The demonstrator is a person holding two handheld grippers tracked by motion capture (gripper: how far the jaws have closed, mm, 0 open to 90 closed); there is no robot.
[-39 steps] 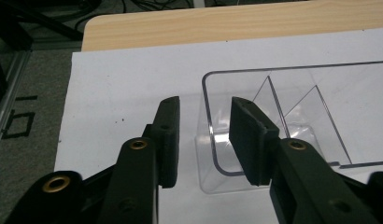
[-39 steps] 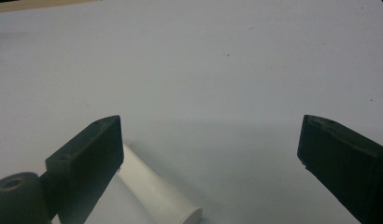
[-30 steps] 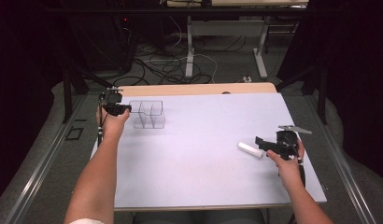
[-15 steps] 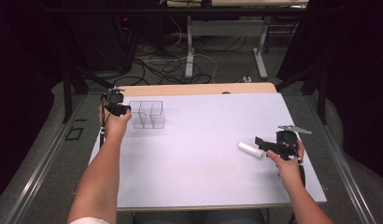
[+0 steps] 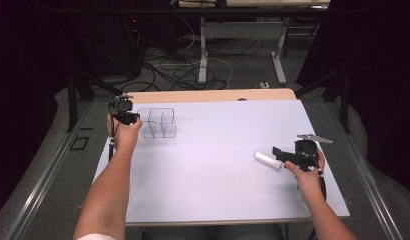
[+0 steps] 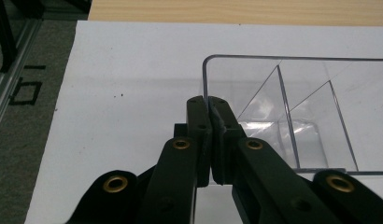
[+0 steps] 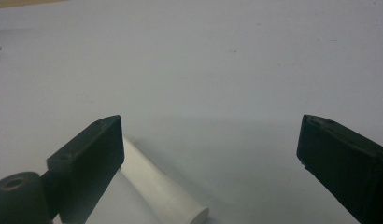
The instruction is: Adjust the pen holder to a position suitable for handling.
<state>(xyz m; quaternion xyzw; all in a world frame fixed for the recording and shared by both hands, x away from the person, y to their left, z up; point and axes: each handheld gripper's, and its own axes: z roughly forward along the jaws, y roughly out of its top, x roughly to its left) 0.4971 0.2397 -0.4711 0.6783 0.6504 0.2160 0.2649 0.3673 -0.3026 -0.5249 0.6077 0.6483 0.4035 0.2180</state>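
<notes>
A clear plastic box (image 5: 158,123) with inner dividers stands at the far left of the white table sheet (image 5: 213,150). My left gripper (image 5: 133,118) is shut on the box's near-left wall; in the left gripper view the jaws pinch that wall of the clear box (image 6: 283,116), with the left gripper (image 6: 209,105) at its rim. A white cylinder (image 5: 268,161) lies on the sheet at the right. My right gripper (image 5: 279,155) is open beside it. In the right gripper view the white cylinder (image 7: 161,189) lies next to the left jaw of the right gripper (image 7: 210,144).
A wooden table edge (image 5: 213,95) runs along the far side of the sheet. Beyond it are desk legs and cables (image 5: 193,70) on the floor. Metal rails (image 5: 43,175) flank the table on both sides.
</notes>
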